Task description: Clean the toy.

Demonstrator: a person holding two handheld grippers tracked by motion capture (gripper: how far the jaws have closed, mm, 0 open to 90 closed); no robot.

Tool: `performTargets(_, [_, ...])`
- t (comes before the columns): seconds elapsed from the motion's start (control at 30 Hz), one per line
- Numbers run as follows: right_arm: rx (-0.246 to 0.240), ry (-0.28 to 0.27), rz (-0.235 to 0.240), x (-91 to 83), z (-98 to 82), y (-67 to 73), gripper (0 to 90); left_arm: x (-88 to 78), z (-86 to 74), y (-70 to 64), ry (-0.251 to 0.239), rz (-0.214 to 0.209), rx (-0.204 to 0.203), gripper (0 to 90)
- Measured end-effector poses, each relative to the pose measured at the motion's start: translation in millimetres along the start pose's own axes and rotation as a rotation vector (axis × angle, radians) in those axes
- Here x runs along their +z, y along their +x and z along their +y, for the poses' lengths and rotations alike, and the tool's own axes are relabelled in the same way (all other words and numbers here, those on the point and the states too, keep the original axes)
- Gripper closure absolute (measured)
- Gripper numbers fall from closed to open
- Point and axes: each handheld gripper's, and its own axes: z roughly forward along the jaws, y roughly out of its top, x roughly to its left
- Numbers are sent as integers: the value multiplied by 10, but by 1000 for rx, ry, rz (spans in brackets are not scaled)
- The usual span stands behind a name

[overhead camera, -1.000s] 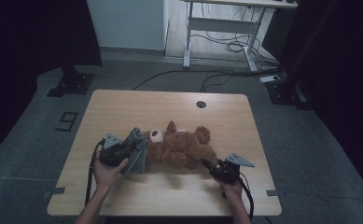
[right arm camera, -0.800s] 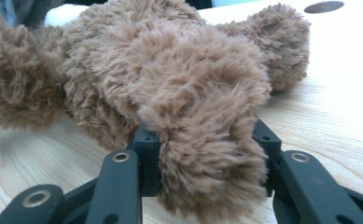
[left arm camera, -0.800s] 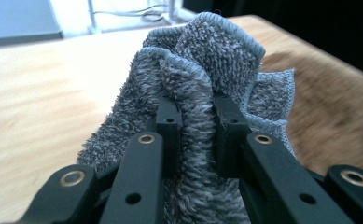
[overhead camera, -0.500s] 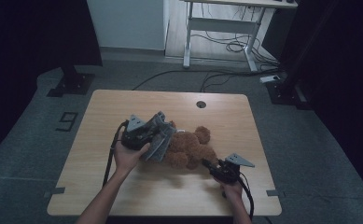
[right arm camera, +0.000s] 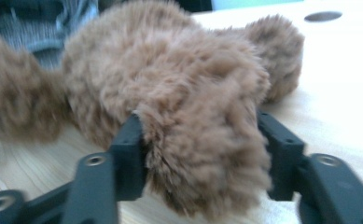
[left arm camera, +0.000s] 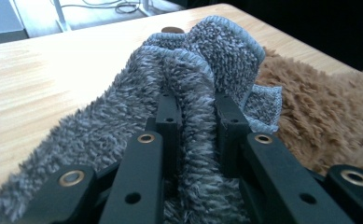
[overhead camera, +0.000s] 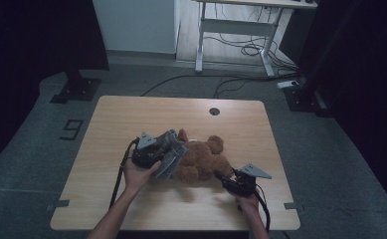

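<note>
Brown teddy bear (overhead camera: 201, 159) lies mid-table (overhead camera: 131, 114), left gripper (left arm camera: 195, 112) clenched on grey fluffy cloth (left arm camera: 123, 116) draped over the bear's left end, right gripper (right arm camera: 200, 135) jaws just opening, bear's paw (right arm camera: 207, 154) between them.

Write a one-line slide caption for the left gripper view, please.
A hand-held gripper pinches a fold of grey fluffy cloth beside a brown plush teddy bear on a wooden table.

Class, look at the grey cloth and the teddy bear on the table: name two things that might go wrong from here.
1. The right gripper has just been opening around the bear's limb; the teddy bear may slip free.
2. The left gripper pinches only a fold of the grey cloth, which could slide out.
</note>
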Motion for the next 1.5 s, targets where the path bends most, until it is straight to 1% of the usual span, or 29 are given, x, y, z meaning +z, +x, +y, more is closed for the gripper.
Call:
performTargets(0.03, [0, 0, 0, 0, 0, 0, 409, 0, 0, 0, 0, 0, 0, 759])
performTargets(0.07, [11, -28, 6, -61, 70, 15, 344, -17, -36, 0, -13, -12, -12, 761])
performTargets(0.1, [11, -28, 6, -61, 70, 15, 344, -28, -55, 0, -17, -20, -17, 761])
performTargets(0.13, [14, -51, 16, -112, 134, 31, 302, -63, -100, -3, -32, -51, -47, 765])
performTargets(0.33, [-22, -54, 9, -171, 414, 117, 211, -148, -220, -37, -69, -82, -54, 770])
performTargets(0.37, [-22, -54, 9, -171, 414, 117, 211, -148, -220, -37, -69, -82, -54, 770])
performTargets(0.43, [-13, -44, 22, -109, 489, 138, 196, -176, -243, -58, -72, -85, -50, 770])
performTargets(0.47, [-21, -3, 29, 26, 558, 163, 172, -200, -259, -73, -72, -89, -49, 770])
performTargets(0.5, [-21, -3, 29, 26, 558, 163, 172, -200, -259, -73, -72, -89, -49, 770])
performTargets(0.6, [-21, 46, 30, 295, 626, 206, 164, -229, -283, -84, -73, -93, -46, 769])
performTargets(0.63, [-21, 46, 30, 295, 626, 206, 164, -234, -286, -86, -73, -93, -45, 769])
performTargets(0.67, [-25, 86, 45, 378, 592, 229, 164, -245, -288, -88, -69, -94, -43, 769])
performTargets(0.7, [-25, 86, 45, 378, 592, 229, 164, -245, -288, -88, -69, -94, -43, 769])
performTargets(0.73, [-34, 134, 47, 437, 514, 247, 160, -253, -295, -96, -64, -101, -43, 769])
performTargets(0.77, [-34, 134, 47, 437, 514, 247, 160, -253, -295, -96, -64, -101, -43, 769])
performTargets(0.8, [8, 128, 82, 438, 415, 225, 182, -268, -307, -113, -62, -106, -39, 769])
performTargets(0.83, [8, 128, 82, 438, 415, 225, 182, -268, -307, -113, -62, -106, -39, 769])
performTargets(0.9, [49, 113, 121, 406, 302, 192, 216, -292, -321, -134, -59, -115, -42, 768])
performTargets(0.97, [65, 116, 158, 401, 237, 196, 262, -317, -336, -162, -56, -115, -39, 767])
performTargets(1.03, [66, 113, 170, 399, 208, 206, 269, -332, -346, -181, -54, -112, -35, 767])
performTargets(1.1, [49, 109, 175, 384, 186, 220, 278, -340, -347, -193, -52, -112, -40, 766])
performTargets(1.17, [3, 111, 168, 351, 179, 254, 341, -345, -324, -223, -45, -106, -43, 766])
performTargets(1.2, [3, 111, 168, 351, 179, 254, 341, -345, -324, -223, -45, -106, -43, 765])
performTargets(1.3, [-29, 88, 141, 344, 129, 284, 410, -331, -238, -287, -35, -93, -30, 764])
performTargets(1.33, [-24, 88, 131, 348, 124, 285, 451, -285, -140, -354, -29, -97, -22, 763])
performTargets(1.37, [-24, 88, 131, 348, 124, 285, 451, -285, -140, -354, -29, -97, -22, 763])
performTargets(1.43, [-57, 76, 116, 357, 102, 320, 482, -123, 32, -540, -31, -121, 7, 763])
performTargets(1.47, [-71, 67, 109, 357, 90, 332, 487, -123, 32, -540, -31, -121, 7, 762])
performTargets(1.5, [-71, 67, 109, 357, 90, 332, 487, -46, 89, -625, -29, -129, 24, 762])
